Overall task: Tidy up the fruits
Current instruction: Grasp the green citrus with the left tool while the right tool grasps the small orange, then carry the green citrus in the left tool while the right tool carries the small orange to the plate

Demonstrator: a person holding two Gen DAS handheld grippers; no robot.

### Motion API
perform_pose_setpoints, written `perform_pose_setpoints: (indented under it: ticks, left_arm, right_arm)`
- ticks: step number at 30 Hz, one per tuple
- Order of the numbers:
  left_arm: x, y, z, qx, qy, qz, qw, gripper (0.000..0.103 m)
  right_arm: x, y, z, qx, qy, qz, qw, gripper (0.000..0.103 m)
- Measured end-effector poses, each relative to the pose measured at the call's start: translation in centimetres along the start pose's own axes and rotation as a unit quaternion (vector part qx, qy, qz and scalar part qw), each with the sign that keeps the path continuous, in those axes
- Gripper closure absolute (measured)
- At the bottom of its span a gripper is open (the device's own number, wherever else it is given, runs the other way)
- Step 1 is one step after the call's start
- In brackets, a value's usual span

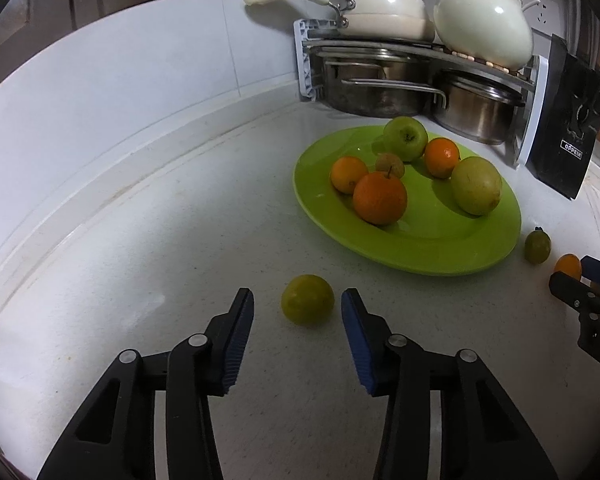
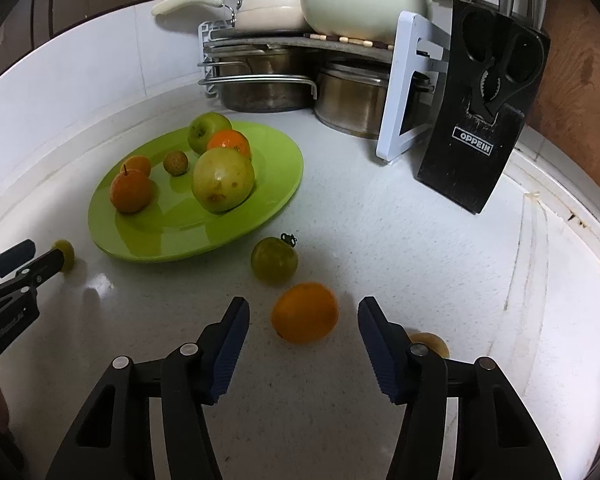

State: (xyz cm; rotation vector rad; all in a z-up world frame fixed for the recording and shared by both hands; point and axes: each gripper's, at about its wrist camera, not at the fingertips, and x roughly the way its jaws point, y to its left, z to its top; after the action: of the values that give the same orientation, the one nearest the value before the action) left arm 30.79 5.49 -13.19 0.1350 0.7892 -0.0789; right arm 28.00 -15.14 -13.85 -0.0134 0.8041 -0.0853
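A green plate (image 1: 440, 248) (image 2: 148, 240) on the white counter holds several fruits: oranges, a green apple (image 1: 406, 138), a large yellow-green fruit (image 2: 223, 179) and a small lychee. My left gripper (image 1: 298, 300) is open, with a small green citrus (image 1: 308, 299) on the counter between its fingertips, untouched. My right gripper (image 2: 304, 308) is open around an orange (image 2: 305, 313) lying on the counter. A green tomato (image 2: 274, 260) (image 1: 537, 246) lies just beyond it, near the plate. A small yellowish fruit (image 2: 430, 342) is partly hidden behind the right finger.
A rack (image 2: 404, 92) with steel pots and cream cookware stands in the back corner. A black knife block (image 2: 480, 112) with scissors leans at the right. The tiled wall runs along the left. The counter's raised edge (image 2: 572, 216) curves at the right.
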Motion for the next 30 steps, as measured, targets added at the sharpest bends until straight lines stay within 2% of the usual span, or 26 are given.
perform_pose_setpoints:
  ticks: [8, 12, 15, 30]
  left_arm:
    - [0.6, -0.2, 0.3, -0.002, 0.008, -0.016, 0.9998, 0.072]
    - [0.6, -0.3, 0.3, -0.003, 0.009, -0.015, 0.9998, 0.073]
    - [0.6, -0.3, 0.3, 0.000, 0.008, -0.017, 0.9998, 0.074]
    - [-2.4, -0.5, 0.6, -0.004, -0.016, -0.032, 0.9994, 0.074]
  right_arm:
    - [0.7, -0.1, -0.1, 0.006, 0.012, 0.002, 1.000, 0.053]
    - [0.7, -0.1, -0.1, 0.003, 0.010, 0.002, 1.000, 0.058]
    - [0.8, -0.1, -0.1, 0.002, 0.009, 0.004, 1.000, 0.066]
    - [-1.3, 0.2, 0.3, -0.002, -0.016, 0.023, 1.000, 0.066]
